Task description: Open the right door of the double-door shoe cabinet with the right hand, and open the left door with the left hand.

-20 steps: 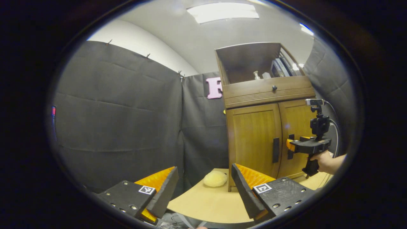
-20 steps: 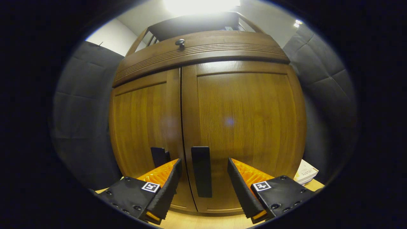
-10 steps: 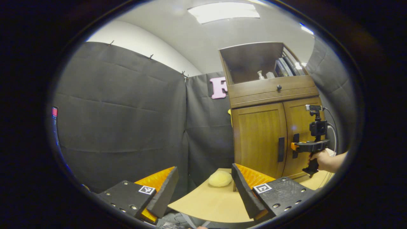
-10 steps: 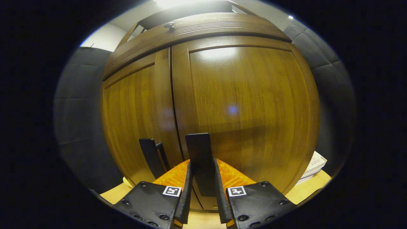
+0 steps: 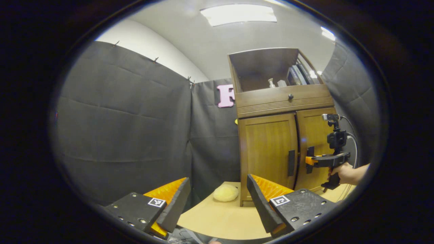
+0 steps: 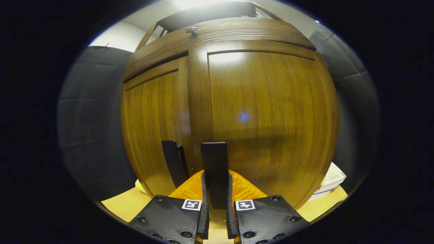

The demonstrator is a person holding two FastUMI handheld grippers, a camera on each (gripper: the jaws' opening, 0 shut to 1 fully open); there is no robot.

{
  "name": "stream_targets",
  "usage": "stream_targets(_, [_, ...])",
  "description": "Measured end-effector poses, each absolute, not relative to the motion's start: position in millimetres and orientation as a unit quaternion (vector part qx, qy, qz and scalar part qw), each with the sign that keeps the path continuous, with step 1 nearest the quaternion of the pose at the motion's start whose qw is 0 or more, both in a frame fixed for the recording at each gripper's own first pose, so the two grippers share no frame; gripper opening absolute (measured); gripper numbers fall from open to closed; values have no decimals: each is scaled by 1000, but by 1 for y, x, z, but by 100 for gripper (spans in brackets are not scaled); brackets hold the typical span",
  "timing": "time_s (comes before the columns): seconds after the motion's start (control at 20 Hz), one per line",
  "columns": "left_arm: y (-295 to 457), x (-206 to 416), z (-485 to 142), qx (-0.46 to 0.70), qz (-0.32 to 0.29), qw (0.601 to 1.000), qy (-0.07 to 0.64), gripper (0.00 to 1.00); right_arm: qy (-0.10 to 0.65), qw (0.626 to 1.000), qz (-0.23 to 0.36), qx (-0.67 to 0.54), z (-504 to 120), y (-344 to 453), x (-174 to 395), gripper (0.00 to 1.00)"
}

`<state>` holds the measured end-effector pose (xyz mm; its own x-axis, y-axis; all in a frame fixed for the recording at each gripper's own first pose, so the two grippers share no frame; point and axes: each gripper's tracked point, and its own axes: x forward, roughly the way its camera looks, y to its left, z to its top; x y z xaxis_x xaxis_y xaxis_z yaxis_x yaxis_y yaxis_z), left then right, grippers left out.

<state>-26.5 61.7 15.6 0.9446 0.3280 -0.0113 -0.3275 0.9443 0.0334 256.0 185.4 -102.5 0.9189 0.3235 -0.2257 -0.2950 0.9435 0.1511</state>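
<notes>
wooden right door [image 6: 264, 115]: its upright handle [image 6: 213, 169] is pinched by the right tongs [image 6: 215, 217]. left tongs [image 5: 217, 203] spread, well short of the left door [image 5: 268, 149].

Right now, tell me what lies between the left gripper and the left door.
In the left gripper view: bare tabletop and a yellow sponge between left gripper and left door.

Glossy brown wood-grain shoe cabinet [image 6: 257, 112], flat black door handles [image 6: 214, 169]; pale yellow round sponge [image 5: 225, 192] lay on tan tabletop [image 5: 220, 217].
</notes>
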Motion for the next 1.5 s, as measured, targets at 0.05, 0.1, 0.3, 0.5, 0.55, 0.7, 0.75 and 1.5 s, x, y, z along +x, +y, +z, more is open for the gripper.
stream_targets(0.05, [61,-25,16,14,160,987,5,98,127,977,161,58,-103,184,251,23])
stream_targets(0.1, [60,-27,15,13,153,988,3,98,126,977,164,58,-104,180,242,19])
stream_targets(0.3, [61,-20,17,5,132,991,-1,98,126,975,173,61,-102,170,215,23])
stream_targets(0.5, [57,-21,19,1,113,994,-3,98,130,973,182,60,-100,153,190,19])
stream_targets(0.55, [57,-20,19,-1,108,994,-4,98,130,973,183,61,-98,148,184,22])
stream_targets(0.7, [54,-19,17,-6,89,996,-3,98,130,973,184,59,-96,135,168,19])
stream_targets(0.75, [52,-18,17,-7,83,997,-3,98,131,972,184,60,-95,129,163,19])
stream_targets(1.5, [36,-14,22,-24,-6,1000,-4,98,151,973,166,56,-98,51,95,19])
